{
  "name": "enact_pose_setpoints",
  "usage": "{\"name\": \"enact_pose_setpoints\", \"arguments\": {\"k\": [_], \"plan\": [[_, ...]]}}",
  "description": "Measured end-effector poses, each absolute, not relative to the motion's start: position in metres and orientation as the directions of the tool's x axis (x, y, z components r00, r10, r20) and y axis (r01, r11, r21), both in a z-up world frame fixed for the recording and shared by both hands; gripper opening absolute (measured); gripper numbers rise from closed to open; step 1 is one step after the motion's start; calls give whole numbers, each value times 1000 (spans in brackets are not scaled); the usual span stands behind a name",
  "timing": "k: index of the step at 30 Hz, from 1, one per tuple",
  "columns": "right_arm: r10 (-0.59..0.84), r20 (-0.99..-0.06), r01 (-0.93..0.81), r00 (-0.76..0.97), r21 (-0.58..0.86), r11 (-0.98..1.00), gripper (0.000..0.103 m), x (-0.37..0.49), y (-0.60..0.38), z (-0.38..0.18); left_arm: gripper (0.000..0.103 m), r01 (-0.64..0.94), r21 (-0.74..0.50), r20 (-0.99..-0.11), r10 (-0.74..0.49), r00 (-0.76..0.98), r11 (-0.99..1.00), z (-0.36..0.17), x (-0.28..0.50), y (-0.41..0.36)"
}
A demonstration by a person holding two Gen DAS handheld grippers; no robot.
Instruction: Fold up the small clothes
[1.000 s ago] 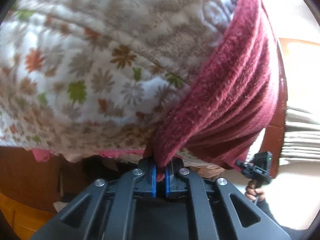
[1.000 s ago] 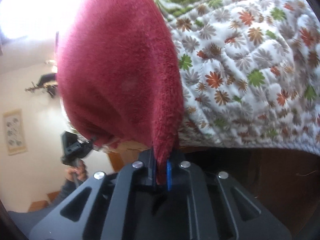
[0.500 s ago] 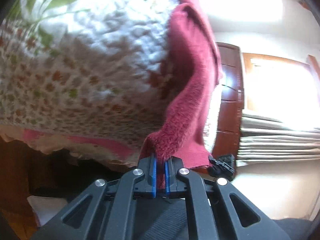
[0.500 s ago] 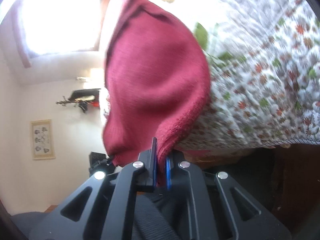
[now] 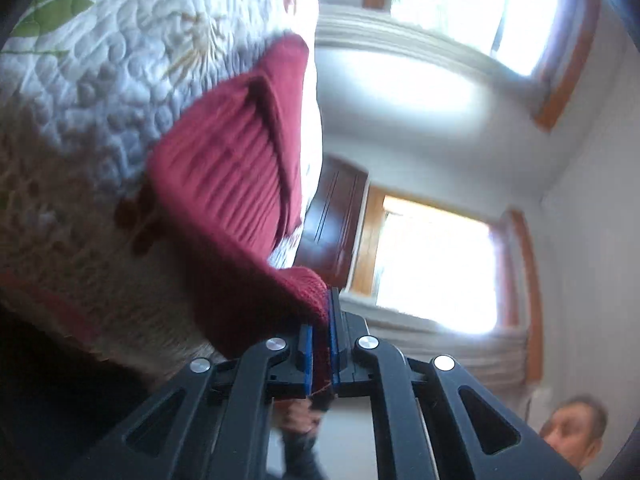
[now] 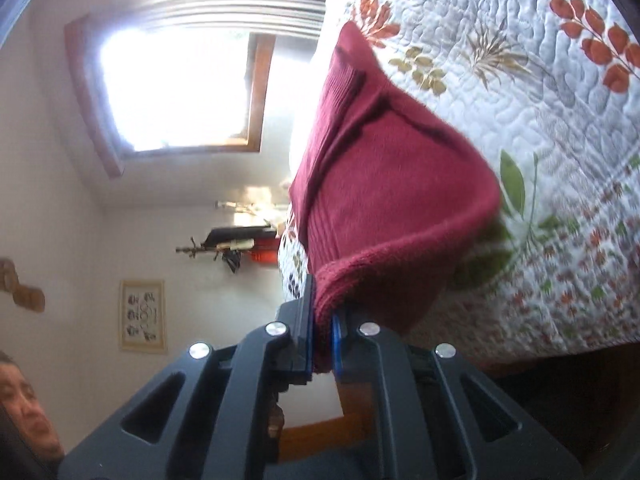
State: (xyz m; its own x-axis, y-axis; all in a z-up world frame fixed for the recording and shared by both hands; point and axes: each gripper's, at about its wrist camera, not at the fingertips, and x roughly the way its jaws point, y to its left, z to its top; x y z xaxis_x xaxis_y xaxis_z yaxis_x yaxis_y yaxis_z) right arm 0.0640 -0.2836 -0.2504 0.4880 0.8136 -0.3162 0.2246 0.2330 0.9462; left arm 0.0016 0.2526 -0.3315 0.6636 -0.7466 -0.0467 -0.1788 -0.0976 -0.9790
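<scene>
both grippers [image 5: 320, 340] [image 6: 322, 332] pinch the red garment's [image 6: 392, 184] edge.

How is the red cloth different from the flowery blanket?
The red cloth is one plain dark red; the blanket is white with printed leaves and flowers. The cloth looks fuzzy and ribbed; the blanket is quilted and bumpy. The cloth is pinched at two edges, by the left hand-held gripper and the right hand-held gripper; the blanket is not gripped and spreads far wider than the cloth. Both are soft fabric.
</scene>
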Motion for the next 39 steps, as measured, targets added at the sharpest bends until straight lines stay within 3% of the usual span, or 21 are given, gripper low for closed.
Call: {"name": "enact_pose_setpoints", "arguments": {"k": [11,14,15,16,20,23,27,31,39], "plan": [[782,-422,353,459,894,276,7,126,-287,-295,6,-351,-928,-187,-660,728,-123,-385,65,266],[783,-453,371,427,877,305,23,140,-285,-304,7,-388,-916,-228,-656,720,-107,-393,74,267],[779,-460,375,427,874,310,40,143,-287,-304,8,-396,-912,-237,-654,718,-104,-394,76,268],[775,-458,367,436,876,312,44,145,-289,-301,13,-404,-908,-245,-646,723,-107,-394,76,270],[764,-441,302,471,894,330,45,153,-302,-279,27,-363,-929,-248,-610,753,-72,-371,68,283],[742,-496,247,451,868,430,45,157,-308,-263,49,-332,-941,-301,-609,734,65,-342,71,284],[705,-597,158,382,794,586,52,161,-304,-255,64,-307,-877,-476,-587,655,369,-299,77,277],[633,-709,39,311,675,737,65,162,-285,-260,80,-285,-670,-710,-480,515,686,-274,92,248],[570,-781,-53,255,578,814,71,162,-260,-280,88,-153,-415,-879,-352,322,897,-291,119,211]]}}
